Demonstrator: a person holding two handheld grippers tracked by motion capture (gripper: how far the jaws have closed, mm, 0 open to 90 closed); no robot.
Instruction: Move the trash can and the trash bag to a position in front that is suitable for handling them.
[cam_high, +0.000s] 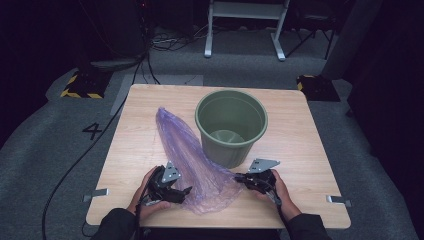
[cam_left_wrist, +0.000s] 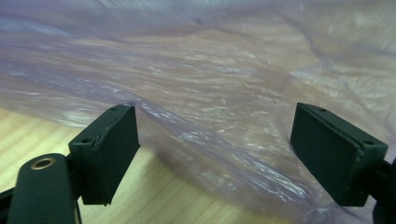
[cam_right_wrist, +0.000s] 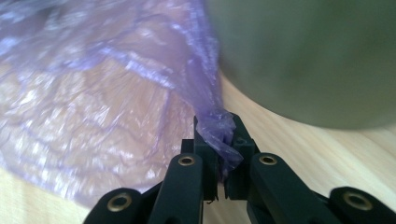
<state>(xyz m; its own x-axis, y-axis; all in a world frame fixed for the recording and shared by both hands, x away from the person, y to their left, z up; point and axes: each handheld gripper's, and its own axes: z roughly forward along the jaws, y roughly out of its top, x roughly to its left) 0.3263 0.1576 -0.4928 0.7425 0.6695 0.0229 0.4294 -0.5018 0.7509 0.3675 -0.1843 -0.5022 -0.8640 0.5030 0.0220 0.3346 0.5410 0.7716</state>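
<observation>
**Thin purple film, pinched at one corner**

Purple and see-through, the plastic bag (cam_high: 192, 150) lies flat on the worktop (cam_high: 300, 150), beside the green bin (cam_high: 231, 125). It is judged very light, limp and slippery, easily torn. The right gripper (cam_right_wrist: 219, 140) has its fingers clamped on a bunched edge; a hem is best taken. The left gripper (cam_left_wrist: 215, 154) has fingers apart, film between them. A "4" (cam_high: 92, 131) is read on the floor.

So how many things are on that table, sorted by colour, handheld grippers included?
Purple: 1, the thin plastic bag, with one edge pinched in the right gripper.
Green: 1, the bin, standing upright on the table.
Black: 2, the right gripper and the left gripper, whose jaws stand open at the bag.
Total: 4
</observation>
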